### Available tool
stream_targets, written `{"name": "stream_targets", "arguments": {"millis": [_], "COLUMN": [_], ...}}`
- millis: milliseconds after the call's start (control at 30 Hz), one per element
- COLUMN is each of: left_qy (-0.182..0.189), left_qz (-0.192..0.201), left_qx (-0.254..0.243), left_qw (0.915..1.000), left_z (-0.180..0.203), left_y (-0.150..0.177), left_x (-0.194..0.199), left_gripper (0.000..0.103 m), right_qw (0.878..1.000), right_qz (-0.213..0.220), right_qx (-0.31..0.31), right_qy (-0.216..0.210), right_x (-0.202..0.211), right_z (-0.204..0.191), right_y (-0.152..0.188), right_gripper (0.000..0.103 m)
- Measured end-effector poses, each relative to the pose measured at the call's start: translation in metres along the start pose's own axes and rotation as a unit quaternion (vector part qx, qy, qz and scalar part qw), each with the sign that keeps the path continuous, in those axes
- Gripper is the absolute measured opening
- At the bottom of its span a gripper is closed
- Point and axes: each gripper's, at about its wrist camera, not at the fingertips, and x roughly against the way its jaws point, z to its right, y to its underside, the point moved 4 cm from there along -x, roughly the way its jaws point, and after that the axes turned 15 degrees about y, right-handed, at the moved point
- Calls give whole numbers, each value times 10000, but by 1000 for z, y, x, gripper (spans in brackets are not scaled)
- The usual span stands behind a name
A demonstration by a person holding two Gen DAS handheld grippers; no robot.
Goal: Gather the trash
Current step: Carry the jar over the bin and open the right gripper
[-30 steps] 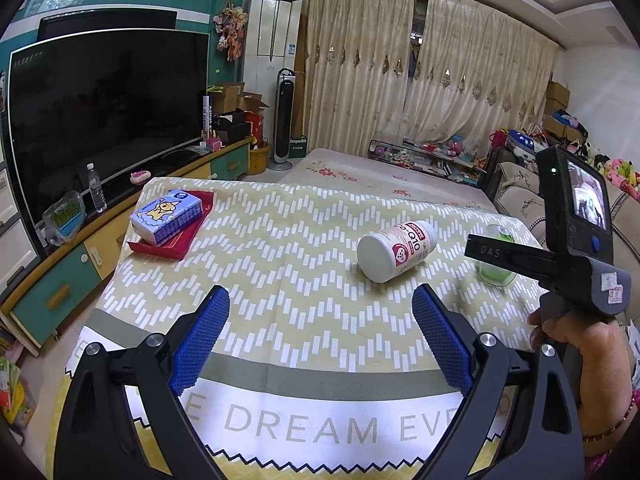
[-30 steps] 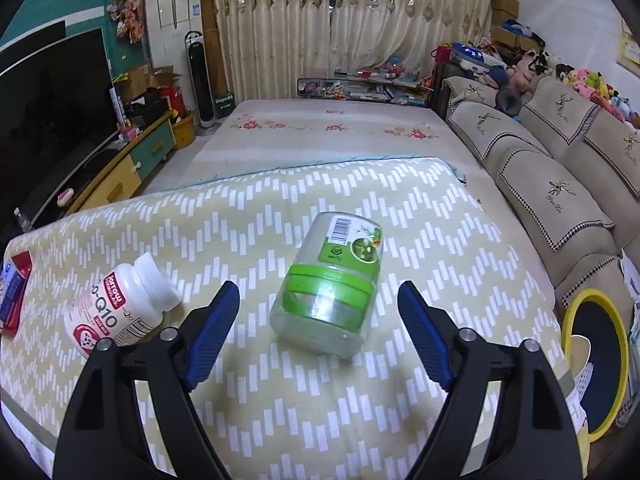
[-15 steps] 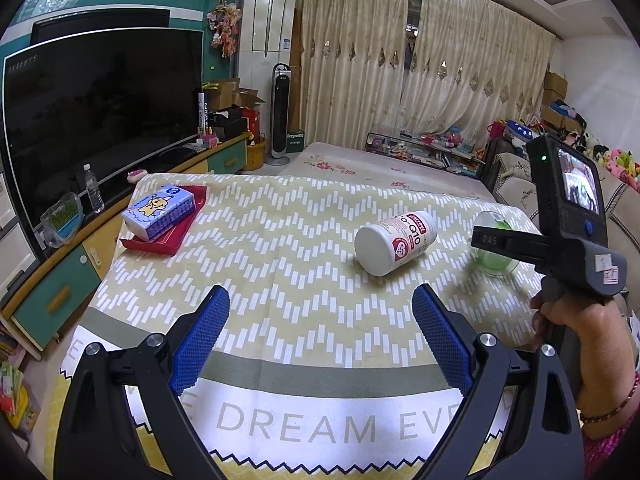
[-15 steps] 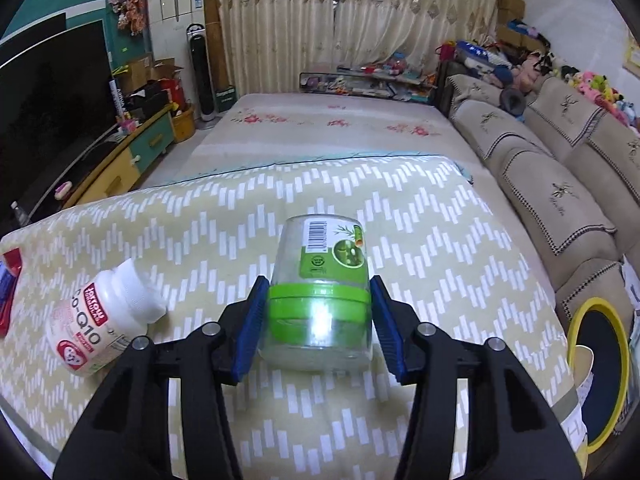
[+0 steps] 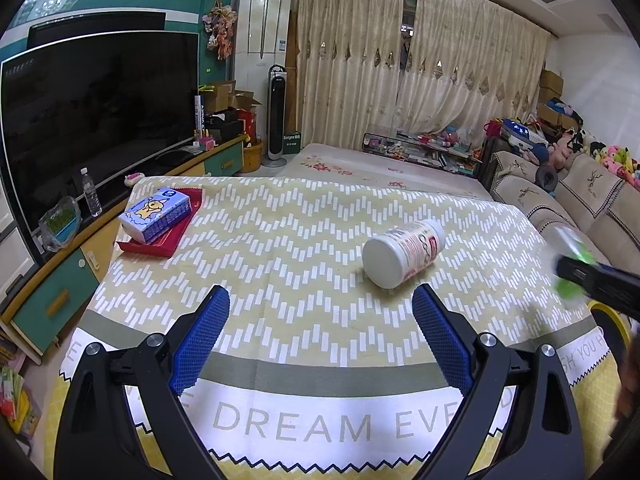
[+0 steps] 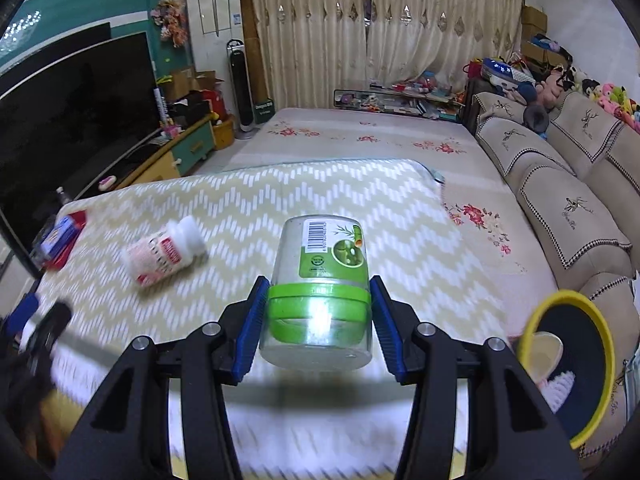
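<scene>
The right gripper (image 6: 317,320) clamps a clear plastic jar (image 6: 318,288) by its sides, both blue pads pressed against it at the level of the green band, and the jar hangs clear of the tablecloth (image 6: 280,200) with its shadow lying below. To its right, just past the table's edge, stands a round bin with a yellow rim (image 6: 576,300), dark inside, holding what looks like a pale cup, though blur makes that uncertain. Beyond the table's right edge runs a beige sofa (image 6: 568,208); the zigzag cloth around the jar is bare.

The left gripper (image 5: 320,336) hangs over the near edge of the table with its jaws spread wide and nothing between them. Ahead of it and slightly right, a white pill bottle (image 5: 404,252) lies on its side, base toward the camera, with open cloth on every side. At the far left corner a blue tissue pack (image 5: 156,212) rests on a red tray (image 5: 160,240), close to the table's left edge.

The cloth's near border reads "DREAM EVE", cut off by the gripper; farther right, "SH YOU H". The jar carries a green label with a barcode; its print is too small to read. The pill bottle's red-and-white label is blurred in the right wrist view.

The jar is transparent, seemingly empty, with a wide green ring around its lower part.
</scene>
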Motion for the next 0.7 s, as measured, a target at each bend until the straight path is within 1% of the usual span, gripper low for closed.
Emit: {"name": "stream_targets", "arguments": {"millis": [167,300,367,533,633,700], "left_qy": [0,6,8,17,19,18], "left_qz": [24,23,24,22,27,27], "left_qx": [-13,-4,3,30,29,23], "left_qw": [10000,10000,10000,10000,10000,10000], "left_z": [1,1,1,1,1,2], "left_y": [0,0,0,0,0,0], "left_x": [1,1,1,2,2,2], "left_gripper": [91,91,91,91,91,91], "right_qw": [9999,9999,9999,9990,9987,9979], "right_qz": [125,139,98,90,89,36], "right_qx": [45,-10,-133,-422,-500,-604], "right_qy": [28,46,-40,-102,29,252], "right_x": [33,52,60,80,85,81], "right_z": [44,75,94,140,161,180], "right_y": [28,38,44,54,59,64], "right_gripper": [48,48,48,48,48,48]}}
